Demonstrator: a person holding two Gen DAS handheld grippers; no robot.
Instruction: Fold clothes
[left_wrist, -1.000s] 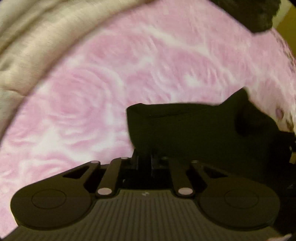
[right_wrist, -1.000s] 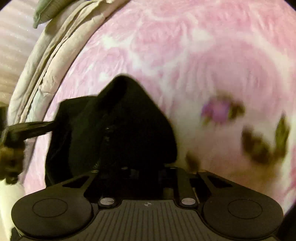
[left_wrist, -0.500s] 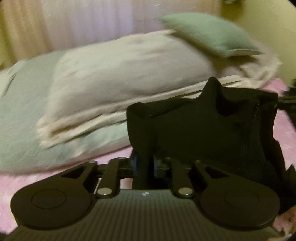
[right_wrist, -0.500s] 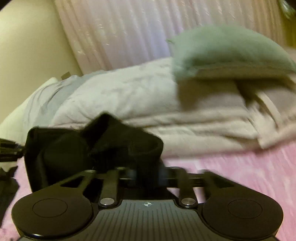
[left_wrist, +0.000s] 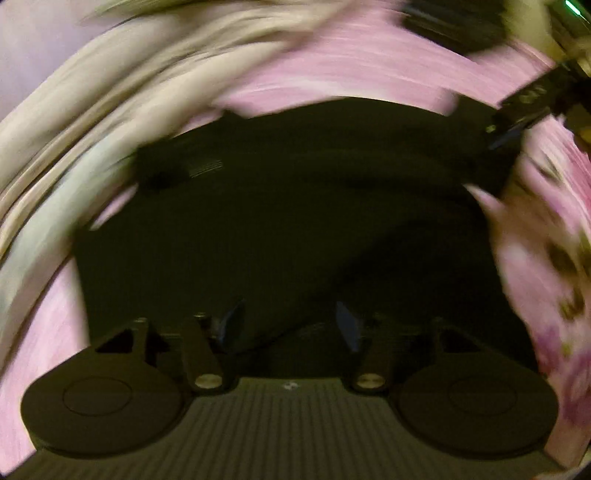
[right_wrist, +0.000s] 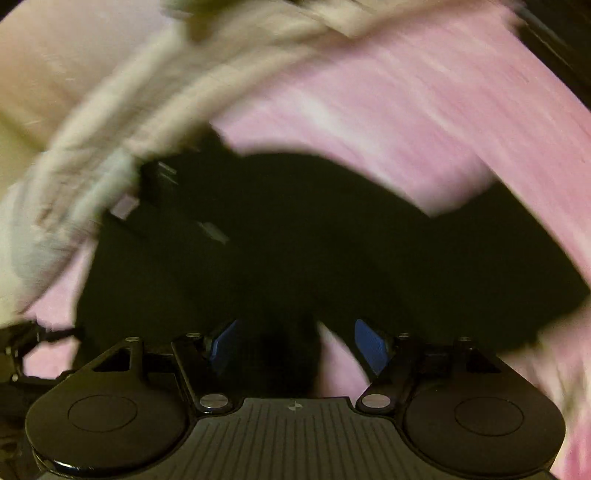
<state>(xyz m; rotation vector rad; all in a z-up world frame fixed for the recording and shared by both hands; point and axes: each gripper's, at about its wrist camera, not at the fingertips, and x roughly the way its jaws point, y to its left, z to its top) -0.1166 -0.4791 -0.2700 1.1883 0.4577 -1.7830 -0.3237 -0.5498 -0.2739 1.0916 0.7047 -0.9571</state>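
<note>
- The black garment (left_wrist: 295, 206) lies spread on the pink flowered bedspread (left_wrist: 332, 62); the left gripper (left_wrist: 288, 325), at its near edge, is opening, its pads clear of the cloth.
- The right gripper (right_wrist: 295, 341), also at the garment's near edge, is opening too, gripping nothing.
- Risk: released on the move, the fold may land crooked or bunched.
- Cream bedding (left_wrist: 110, 99) is heaped beyond the garment; all is blurred.

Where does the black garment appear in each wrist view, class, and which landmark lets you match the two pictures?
Left wrist: the black garment fills the centre, lying on the bed ahead of the fingers.
Right wrist: it spreads across the middle, from lower left to right edge.
Shared landmark: the pink floral bedspread beyond it, with the pale bedding at upper left.
</note>
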